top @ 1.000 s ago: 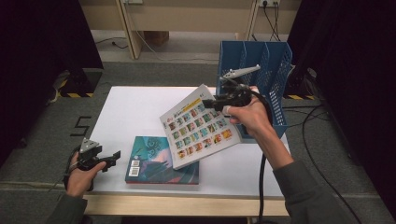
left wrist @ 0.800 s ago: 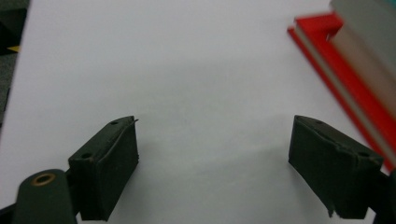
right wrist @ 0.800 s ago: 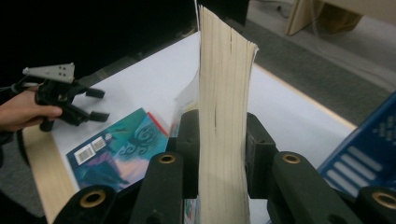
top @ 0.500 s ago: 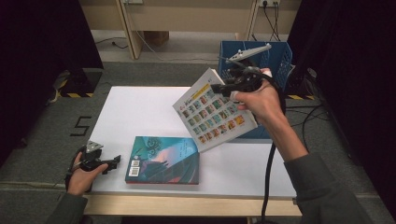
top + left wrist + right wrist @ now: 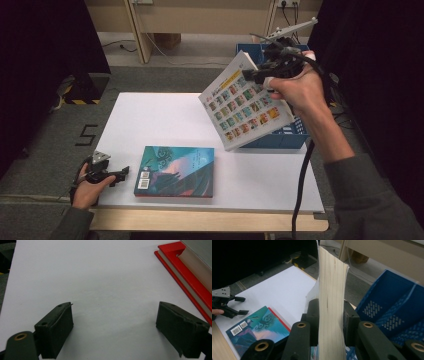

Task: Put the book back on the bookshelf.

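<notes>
My right gripper (image 5: pixel 256 75) is shut on the spine end of a white book (image 5: pixel 245 107) with a grid of coloured pictures on its cover. It holds the book tilted in the air, over the near edge of a blue basket (image 5: pixel 280 140). In the right gripper view the book's page block (image 5: pixel 332 285) stands upright between the pads of the right gripper (image 5: pixel 331 315). A teal book (image 5: pixel 175 171) lies flat at the table's front. My left gripper (image 5: pixel 121 175) rests just left of it; its jaws have just been opening and now stand open, with nothing between them (image 5: pixel 115 327).
The white table (image 5: pixel 150 115) has bare surface at the middle and far left. The blue basket (image 5: pixel 392 307) has upright dividers and stands at the table's right edge. The teal book's red edge (image 5: pixel 185 282) lies close to the left gripper's right jaw. Floor cables run behind the table.
The right gripper has lifted the white book clear of the table, up and toward the basket. The left hand has stayed in place, its jaws a little wider.
</notes>
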`<state>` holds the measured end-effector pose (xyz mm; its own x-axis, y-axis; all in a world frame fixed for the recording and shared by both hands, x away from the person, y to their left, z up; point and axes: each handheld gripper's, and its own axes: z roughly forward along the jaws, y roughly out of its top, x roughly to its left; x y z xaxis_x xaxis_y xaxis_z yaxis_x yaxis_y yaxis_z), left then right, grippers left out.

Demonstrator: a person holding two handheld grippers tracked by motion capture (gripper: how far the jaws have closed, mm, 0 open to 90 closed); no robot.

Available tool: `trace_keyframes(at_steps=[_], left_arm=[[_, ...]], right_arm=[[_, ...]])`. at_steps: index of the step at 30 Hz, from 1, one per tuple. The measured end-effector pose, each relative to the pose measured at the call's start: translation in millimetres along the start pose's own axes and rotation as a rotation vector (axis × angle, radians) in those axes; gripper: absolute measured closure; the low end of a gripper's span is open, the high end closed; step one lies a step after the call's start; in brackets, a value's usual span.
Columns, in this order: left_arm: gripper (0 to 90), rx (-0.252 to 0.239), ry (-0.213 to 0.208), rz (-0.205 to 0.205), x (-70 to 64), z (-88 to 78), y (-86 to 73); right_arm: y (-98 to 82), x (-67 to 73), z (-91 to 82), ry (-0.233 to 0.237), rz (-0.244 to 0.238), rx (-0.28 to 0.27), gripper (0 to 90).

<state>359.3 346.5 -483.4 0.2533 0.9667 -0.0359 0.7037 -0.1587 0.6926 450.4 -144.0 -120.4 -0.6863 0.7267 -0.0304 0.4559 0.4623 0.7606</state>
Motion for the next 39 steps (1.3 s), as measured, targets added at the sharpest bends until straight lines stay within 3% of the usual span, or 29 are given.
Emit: trace_keyframes(at_steps=[11,20,27,33,39], left_arm=[[13.0,-0.001,-0.001,-0.001,0.1,0.0,-0.1],[13.0,-0.003,0.000,-0.003,0.0,0.1,-0.2],[13.0,-0.003,0.000,-0.002,0.0,0.1,-0.2],[13.0,-0.002,0.001,0.000,-0.1,0.0,-0.2],[13.2,-0.003,-0.003,-0.002,0.0,-0.1,-0.4]], right_arm=[[5.7,-36.5,-15.7,-0.114,0.071,-0.018,73.5],[4.7,-64.3,-7.5,-0.201,0.116,0.016,73.5],[-2.1,-83.0,5.4,-0.227,0.168,0.020,73.5],[-6.3,-91.9,19.6,-0.236,0.180,0.033,73.5],[-15.0,-108.0,25.6,-0.238,0.238,0.015,73.5]])
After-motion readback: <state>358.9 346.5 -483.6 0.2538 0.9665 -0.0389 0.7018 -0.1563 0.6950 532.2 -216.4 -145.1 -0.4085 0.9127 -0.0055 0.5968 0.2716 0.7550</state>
